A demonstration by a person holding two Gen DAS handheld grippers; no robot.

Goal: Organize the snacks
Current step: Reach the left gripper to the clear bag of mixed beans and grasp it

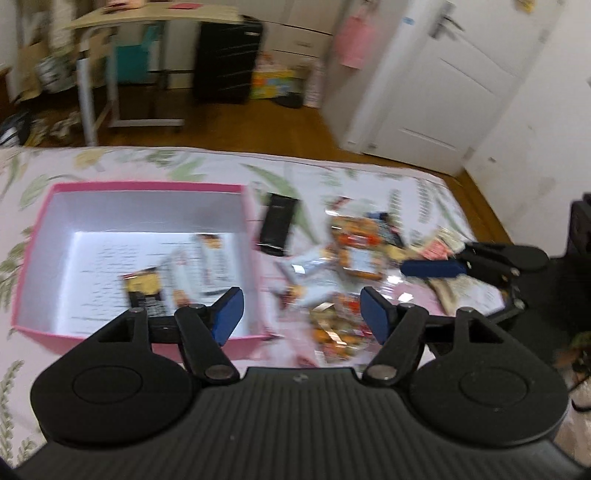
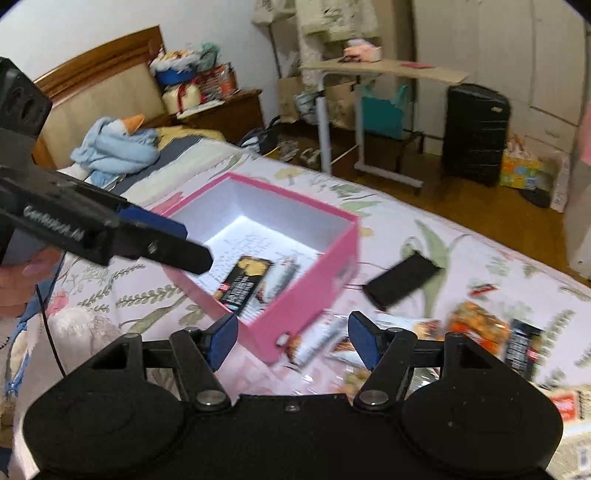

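Observation:
A pink box [image 1: 255, 236] with a white inside sits on the floral bedsheet. It holds a black-and-yellow packet [image 1: 144, 291] and white wrapped bars [image 1: 207, 254]. Loose snacks [image 1: 354, 251] lie in a heap to its right. My left gripper [image 1: 301, 314] hovers open over the box's near right corner, with nothing between its blue pads. In the right wrist view the same box [image 2: 314, 291] and packet [image 2: 243, 280] show. My right gripper [image 2: 293, 338] is open and empty above the box's near corner, white bars [image 2: 317, 343] and orange packets [image 2: 476, 325] beyond it. The left gripper [image 2: 192, 243] reaches in over the box from the left.
A flat black object [image 2: 402, 277] lies on the sheet right of the box. The bed edge [image 1: 454, 184] drops to a wooden floor with a rolling desk [image 1: 155, 18], a black suitcase [image 1: 225, 59] and a white door [image 1: 443, 81]. A blue plush [image 2: 114, 144] lies by the headboard.

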